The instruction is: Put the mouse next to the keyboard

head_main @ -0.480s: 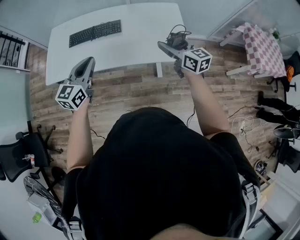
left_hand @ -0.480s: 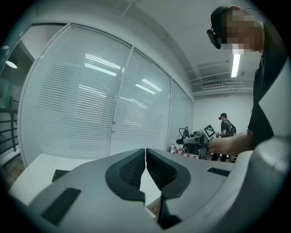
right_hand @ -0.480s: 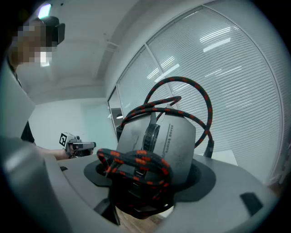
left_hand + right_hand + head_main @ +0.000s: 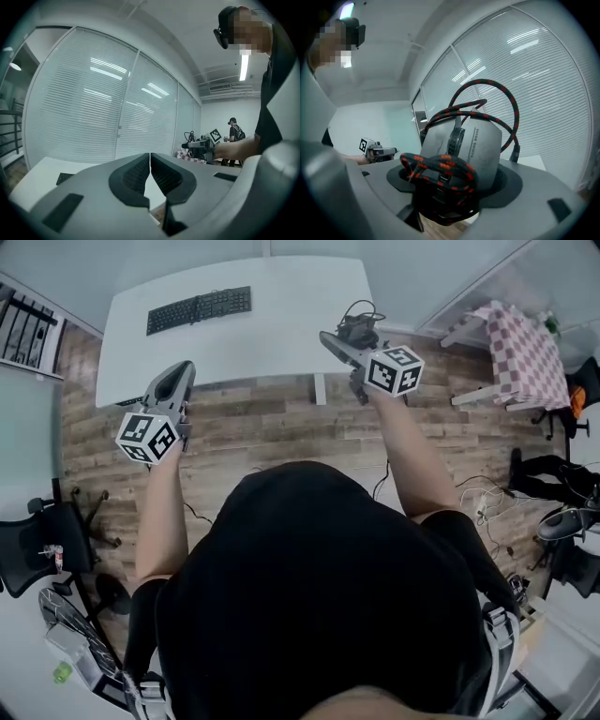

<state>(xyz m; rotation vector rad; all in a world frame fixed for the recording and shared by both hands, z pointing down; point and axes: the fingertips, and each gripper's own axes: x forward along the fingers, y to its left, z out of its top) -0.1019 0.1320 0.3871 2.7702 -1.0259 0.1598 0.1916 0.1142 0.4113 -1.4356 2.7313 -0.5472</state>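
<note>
A black keyboard (image 4: 199,309) lies on the far left part of the white table (image 4: 281,306). My right gripper (image 4: 345,341) is shut on a grey mouse (image 4: 464,145), whose black-and-red braided cable (image 4: 440,168) loops over it and the jaws. It hovers in the air at the table's right front corner. My left gripper (image 4: 176,381) is shut with nothing in it, its pads (image 4: 136,173) meeting; it hangs just before the table's left front edge. In the left gripper view the keyboard (image 4: 64,178) shows low at the left.
Wood floor runs below the table. A small table with a checked cloth (image 4: 525,334) stands at the right. A black office chair (image 4: 37,549) is at the left. Cables (image 4: 487,502) lie on the floor at the right. Another person (image 4: 234,131) stands far back.
Both grippers sit almost where they were; the whole view has shifted slightly, with the table and keyboard a little lower and to the right in the picture.
</note>
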